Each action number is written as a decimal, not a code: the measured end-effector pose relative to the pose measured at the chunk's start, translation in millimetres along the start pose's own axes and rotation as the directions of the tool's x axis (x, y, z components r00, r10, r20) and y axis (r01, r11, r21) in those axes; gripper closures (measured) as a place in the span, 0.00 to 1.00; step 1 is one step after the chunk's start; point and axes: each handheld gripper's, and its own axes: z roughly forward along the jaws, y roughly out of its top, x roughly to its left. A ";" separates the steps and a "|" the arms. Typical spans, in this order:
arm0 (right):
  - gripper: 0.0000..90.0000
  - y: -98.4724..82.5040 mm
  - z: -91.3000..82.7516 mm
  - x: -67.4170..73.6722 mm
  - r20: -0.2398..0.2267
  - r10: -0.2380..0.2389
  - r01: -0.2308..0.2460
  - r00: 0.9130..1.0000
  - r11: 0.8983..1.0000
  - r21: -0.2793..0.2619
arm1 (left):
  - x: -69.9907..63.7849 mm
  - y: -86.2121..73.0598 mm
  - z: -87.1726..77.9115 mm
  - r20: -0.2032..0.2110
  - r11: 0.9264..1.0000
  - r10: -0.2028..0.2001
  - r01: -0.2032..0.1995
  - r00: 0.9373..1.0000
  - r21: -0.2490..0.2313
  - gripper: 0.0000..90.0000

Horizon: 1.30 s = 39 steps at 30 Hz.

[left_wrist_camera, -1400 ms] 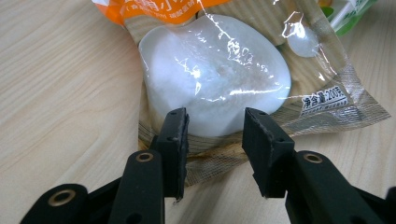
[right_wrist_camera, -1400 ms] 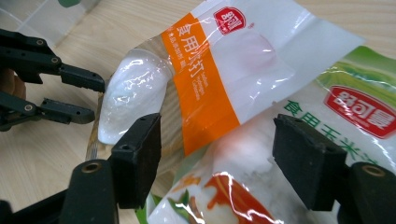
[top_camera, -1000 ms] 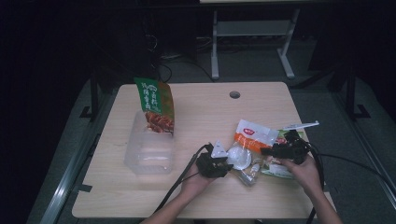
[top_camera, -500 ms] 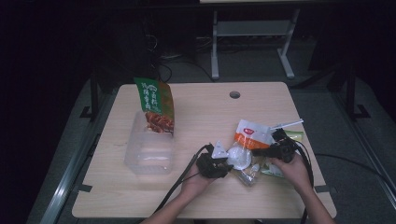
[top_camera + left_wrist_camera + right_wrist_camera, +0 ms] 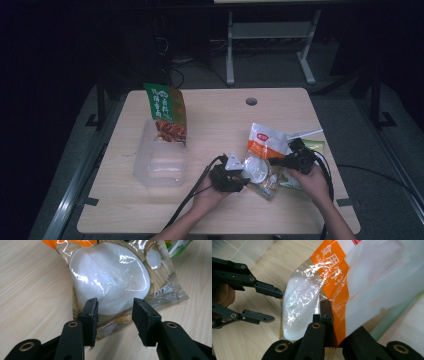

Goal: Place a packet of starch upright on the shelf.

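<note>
Right gripper (image 5: 325,322): its jaws have just been closing and are now clamping the orange-and-white edge of the pouch (image 5: 262,160); in the right gripper view one jaw is showing in front of the film, while the other is lying behind the pouch and cannot be made out.

Left gripper (image 5: 115,322): its jaws have just been opening and are standing apart, released, at the 6 o'clock edge of the pouch; in the left gripper view the pads are flanking the clear seal without pressing it. In the right gripper view the same open jaws are entering from 9 o'clock, just beside the white lump (image 5: 110,282) inside the clear film.

The pouch is lying on the table (image 5: 215,120) at about 4 o'clock from its centre, between the two hands. Its printing is too small to read in the high view, and its upper part is cut off in both gripper views.

A green packet (image 5: 312,147) is lying partly hidden under the pouch and the right hand (image 5: 312,180). At 10 o'clock a clear tub (image 5: 160,162) is holding an upright green snack bag (image 5: 166,112).
</note>
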 end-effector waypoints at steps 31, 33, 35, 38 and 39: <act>1.00 16.7 -18.9 53.3 -0.023 -0.220 0.217 0.975 0.971 -0.097 | -4.6 -29.4 -49.0 0.013 0.998 -0.005 0.006 1.000 -0.058 0.50; 1.00 17.3 -19.0 54.7 -0.020 -0.221 0.218 0.975 0.971 -0.098 | -5.5 -31.4 -51.1 0.017 0.998 -0.024 0.025 1.000 -0.066 0.50; 1.00 18.6 -19.0 57.1 -0.022 -0.226 0.223 0.974 0.970 -0.100 | -6.8 -33.0 -52.9 0.023 0.997 -0.032 0.033 0.999 -0.076 0.49; 1.00 20.8 -18.9 59.9 -0.021 -0.241 0.237 0.970 0.965 -0.108 | -8.1 -34.7 -56.2 0.028 0.997 -0.028 0.030 0.999 -0.077 0.48; 1.00 21.5 -18.8 61.1 -0.023 -0.238 0.234 0.971 0.966 -0.107 | -8.8 -35.1 -57.2 0.031 0.997 -0.027 0.029 0.999 -0.077 0.48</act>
